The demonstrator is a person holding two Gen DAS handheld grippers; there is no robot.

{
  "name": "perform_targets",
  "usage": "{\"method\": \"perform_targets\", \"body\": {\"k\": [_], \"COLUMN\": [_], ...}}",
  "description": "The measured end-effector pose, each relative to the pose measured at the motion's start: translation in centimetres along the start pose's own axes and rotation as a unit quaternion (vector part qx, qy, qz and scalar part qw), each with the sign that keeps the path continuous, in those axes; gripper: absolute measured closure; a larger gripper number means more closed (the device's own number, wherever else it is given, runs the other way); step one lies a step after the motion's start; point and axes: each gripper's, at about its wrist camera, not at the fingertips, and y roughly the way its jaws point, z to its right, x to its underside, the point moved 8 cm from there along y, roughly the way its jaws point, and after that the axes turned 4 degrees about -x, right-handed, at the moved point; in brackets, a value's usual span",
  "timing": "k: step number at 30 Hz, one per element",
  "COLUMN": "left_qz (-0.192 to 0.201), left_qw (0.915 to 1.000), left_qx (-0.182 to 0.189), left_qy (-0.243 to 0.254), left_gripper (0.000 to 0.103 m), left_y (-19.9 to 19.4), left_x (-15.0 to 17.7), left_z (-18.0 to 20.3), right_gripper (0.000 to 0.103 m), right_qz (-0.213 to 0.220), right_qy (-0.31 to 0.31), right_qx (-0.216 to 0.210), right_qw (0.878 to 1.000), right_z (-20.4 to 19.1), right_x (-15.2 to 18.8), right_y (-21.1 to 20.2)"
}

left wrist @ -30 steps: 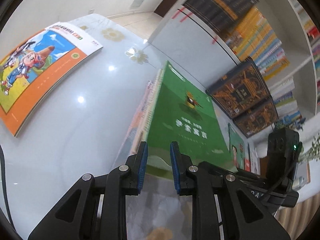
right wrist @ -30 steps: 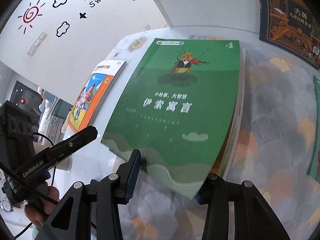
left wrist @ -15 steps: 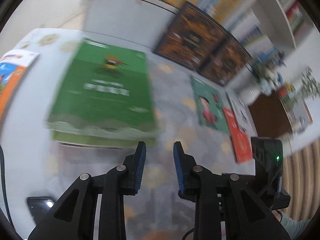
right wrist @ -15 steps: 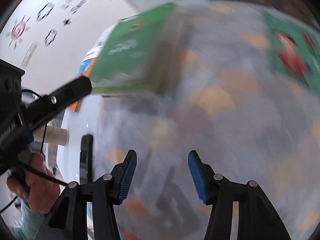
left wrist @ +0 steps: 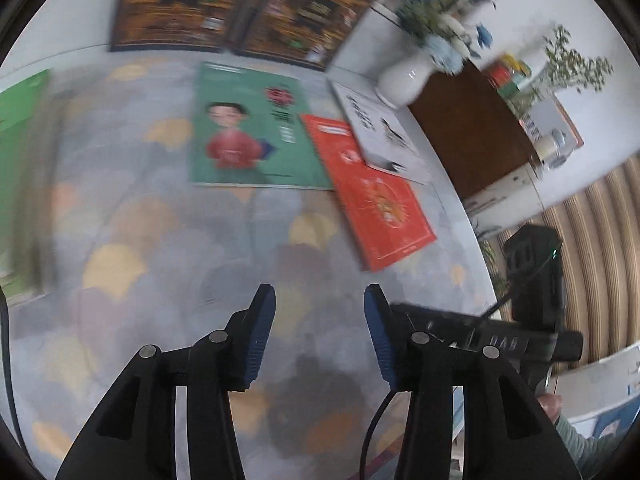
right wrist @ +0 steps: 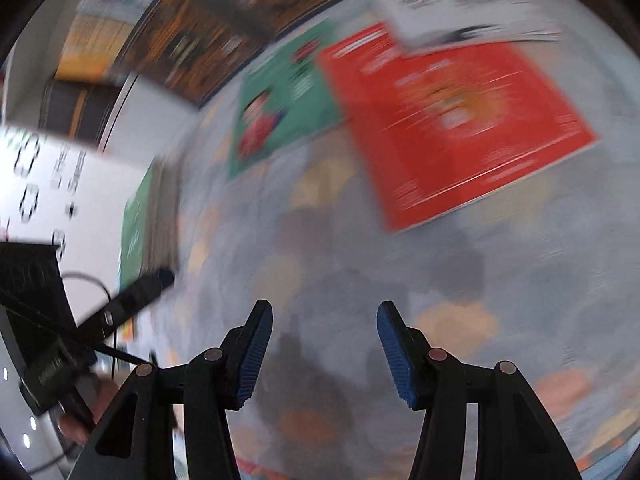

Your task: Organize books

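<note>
Two fisheye views look down along black claws with blue ribbed pads, over a bench (left wrist: 168,264) covered in a grey cloth patterned with yellow, orange and mauve scallops. Both views are blurred.

In the left wrist view, the left claw (left wrist: 319,334) hangs above bare cloth. Its jaws are opening, with nothing between them. Beyond it lie three flat books, well apart from the claw. A teal-green paperback showing a child in red (left wrist: 252,128) lies face up in the middle. A bright red-orange paperback (left wrist: 372,196) lies at an angle, just beside the teal one at its right edge. A white paperback with dark lettering (left wrist: 380,132) overlaps the red one's far corner. At the far left edge sits a stack topped by a green-covered book (left wrist: 20,152). Two large dark brown and orange volumes (left wrist: 240,4) stand against the back. A white vase of blue flowers (left wrist: 408,80) stands at the right. The right claw's black body is visible at the lower right.

In the right wrist view, the right claw (right wrist: 324,344) is parted and empty, above cloth. The red-orange paperback (right wrist: 460,128) lies ahead to the right, the teal one (right wrist: 280,108) to its left.
</note>
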Motion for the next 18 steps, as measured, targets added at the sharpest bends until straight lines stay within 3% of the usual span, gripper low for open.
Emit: {"method": "perform_targets", "body": {"k": [3, 10, 15, 18], "left_qz": [-0.011, -0.013, 0.003, 0.009], "left_qw": [0.9999, 0.9999, 0.9993, 0.9979], "left_qx": [0.012, 0.002, -0.009, -0.018], "left_qy": [0.003, 0.008, -0.037, -0.061], "left_gripper": [0.059, 0.059, 0.059, 0.059], "left_y": [2.5, 7.7, 11.7, 13.8], "left_x": [-1.1, -5.7, -9.9, -11.9], "left_z": [2.6, 7.6, 8.8, 8.9], "right_gripper": [0.050, 0.050, 0.050, 0.058], "right_qz": [0.024, 0.073, 0.127, 0.142], "right_qy": [0.030, 0.098, 0.115, 0.110], "right_qx": [0.017, 0.043, 0.036, 0.042], "right_qw": [0.999, 0.992, 0.985, 0.983], "right_z": [3.4, 11.9, 14.7, 15.2], "right_x": [-1.7, -7.6, -14.1, -17.0], "right_y": [-2.1, -6.7, -8.2, -8.3]}}
